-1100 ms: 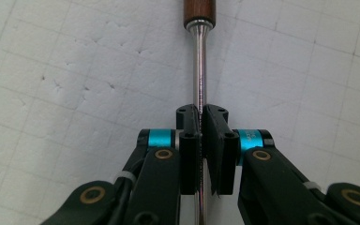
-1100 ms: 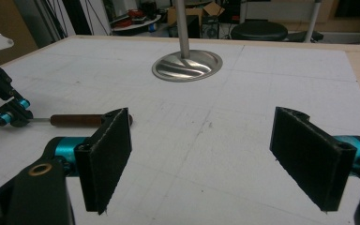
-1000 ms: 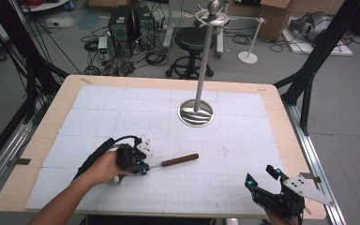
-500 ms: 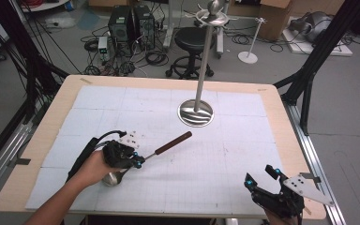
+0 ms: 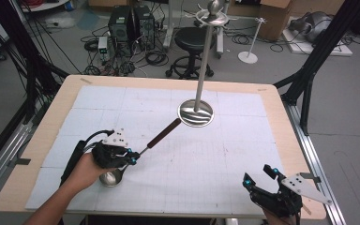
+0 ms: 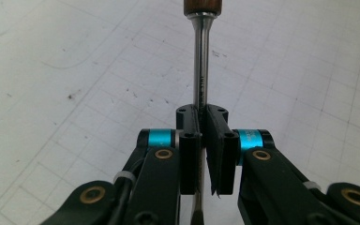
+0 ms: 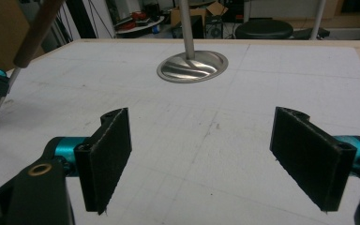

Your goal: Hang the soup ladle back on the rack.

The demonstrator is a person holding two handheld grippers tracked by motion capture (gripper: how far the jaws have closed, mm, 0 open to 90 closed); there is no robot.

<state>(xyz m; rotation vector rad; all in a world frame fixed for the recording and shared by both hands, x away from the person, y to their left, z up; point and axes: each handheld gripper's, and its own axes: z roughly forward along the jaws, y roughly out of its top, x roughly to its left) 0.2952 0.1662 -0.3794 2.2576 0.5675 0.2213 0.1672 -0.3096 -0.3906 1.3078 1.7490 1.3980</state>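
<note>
Our left tool (image 5: 132, 158) is clamped on the metal shaft of a ladle (image 5: 146, 147), its bowl low over the worktop (image 5: 225, 154), wooden handle tilted up toward the stand (image 5: 196, 114). Stamped writing on the shaft is unreadable. Our right tool (image 5: 261, 178) stands apart, holding nothing.
</note>
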